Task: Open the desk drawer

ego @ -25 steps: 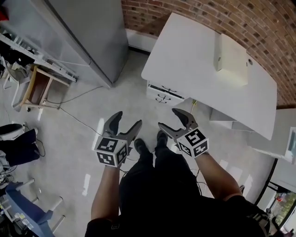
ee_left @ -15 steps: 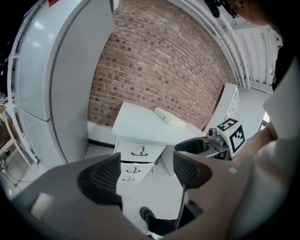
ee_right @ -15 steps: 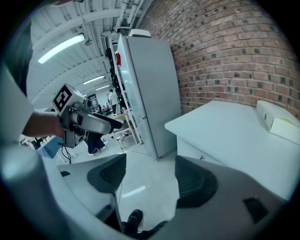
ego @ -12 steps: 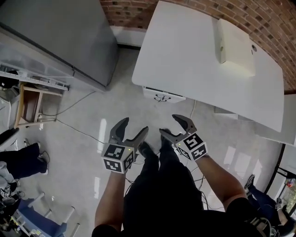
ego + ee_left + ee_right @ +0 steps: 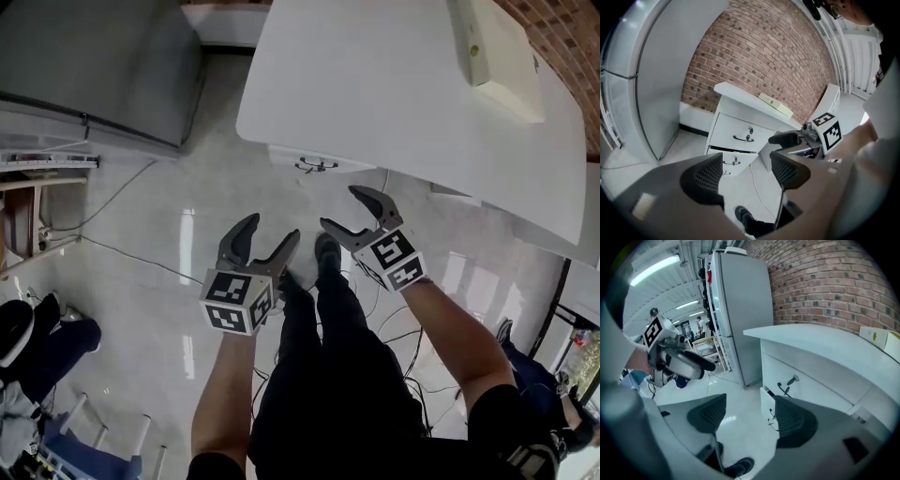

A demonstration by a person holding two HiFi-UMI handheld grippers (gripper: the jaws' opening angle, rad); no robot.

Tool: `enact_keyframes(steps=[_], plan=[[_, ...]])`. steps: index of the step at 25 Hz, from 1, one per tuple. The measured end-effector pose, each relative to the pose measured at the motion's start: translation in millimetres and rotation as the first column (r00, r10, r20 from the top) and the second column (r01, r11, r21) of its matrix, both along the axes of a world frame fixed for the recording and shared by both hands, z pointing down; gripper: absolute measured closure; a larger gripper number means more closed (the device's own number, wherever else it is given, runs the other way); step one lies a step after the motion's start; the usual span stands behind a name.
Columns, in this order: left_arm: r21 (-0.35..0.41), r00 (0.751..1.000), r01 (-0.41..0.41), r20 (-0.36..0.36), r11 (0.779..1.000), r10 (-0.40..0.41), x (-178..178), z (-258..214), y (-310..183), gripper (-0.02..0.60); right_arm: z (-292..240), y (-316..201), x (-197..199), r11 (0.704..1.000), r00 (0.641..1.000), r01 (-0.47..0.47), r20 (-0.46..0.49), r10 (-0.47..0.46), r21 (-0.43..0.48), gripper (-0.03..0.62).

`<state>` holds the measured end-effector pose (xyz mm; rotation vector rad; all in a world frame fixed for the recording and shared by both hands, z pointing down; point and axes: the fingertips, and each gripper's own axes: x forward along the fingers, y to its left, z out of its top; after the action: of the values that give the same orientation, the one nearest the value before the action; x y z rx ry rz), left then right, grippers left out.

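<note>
The white desk [image 5: 375, 84] fills the top of the head view. Its drawer unit [image 5: 314, 161] sits under the near left edge. In the left gripper view the top drawer [image 5: 740, 133] is closed, with a dark handle [image 5: 743, 138], and the drawer below it [image 5: 733, 159] stands slightly out. My left gripper [image 5: 272, 228] is open and has just been closing slightly, with nothing between its jaws. My right gripper [image 5: 344, 208] is open and empty too. Both hang over the floor, short of the drawers. The top drawer's handle [image 5: 785, 386] is ahead of the right gripper [image 5: 747, 411].
A tall grey cabinet [image 5: 94, 66] stands left of the desk. A cream box [image 5: 497, 56] lies on the desk top. Cables [image 5: 122, 253] run across the pale floor. The person's legs and shoes [image 5: 325, 248] are between the grippers. A brick wall [image 5: 754, 51] backs the desk.
The person has stepped closer to the desk, which now looms larger above both grippers. Both hands have come lower. The left jaws look slightly narrower.
</note>
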<state>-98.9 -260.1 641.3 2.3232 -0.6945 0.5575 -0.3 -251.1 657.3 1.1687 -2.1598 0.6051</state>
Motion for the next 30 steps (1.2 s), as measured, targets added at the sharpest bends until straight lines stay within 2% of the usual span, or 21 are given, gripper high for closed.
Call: enact_keyframes(steps=[2,5,12,15,19,23,26,28,30], plan=[[-0.029,1.0,-0.021,0.0,0.999,0.021,4,10,7,0.251,9,-6,4,1.0,1.0,-0.009,-0.018,0.009,0.003,0.264],[-0.015,0.999,-0.047,0.006,0.999,0.047,5,16,9,0.252,20,-14,8,0.999,0.998,-0.021,-0.055,0.023,0.032,0.264],[0.016,1.0,-0.018,0.002,1.0,0.018,-2,47,-6,0.252,62,-39,29,0.998,0.976,-0.012,-0.218,0.026,0.069,0.264],[0.039,1.0,-0.018,-0.004,0.999,0.018,-3,54,-10,0.252,74,-53,37,0.996,0.948,0.034,-0.319,-0.005,0.085,0.264],[0.06,1.0,0.013,-0.015,0.998,-0.012,-7,53,-14,0.252,94,-62,43,0.991,0.896,0.123,-0.435,-0.091,0.046,0.264],[0.047,1.0,0.026,-0.012,0.999,-0.026,-20,59,-4,0.252,108,-73,51,0.984,0.851,0.179,-0.503,-0.153,0.005,0.269],[0.012,1.0,0.026,0.002,1.0,-0.026,-31,73,14,0.258,112,-82,57,0.981,0.82,0.194,-0.548,-0.163,-0.001,0.377],[-0.002,1.0,0.014,0.01,1.0,-0.014,-33,80,24,0.261,111,-87,64,0.978,0.776,0.207,-0.612,-0.15,0.023,0.476],[0.002,1.0,-0.004,0.014,1.0,0.004,-32,86,31,0.262,114,-90,66,0.972,0.725,0.229,-0.675,-0.136,0.05,0.497]])
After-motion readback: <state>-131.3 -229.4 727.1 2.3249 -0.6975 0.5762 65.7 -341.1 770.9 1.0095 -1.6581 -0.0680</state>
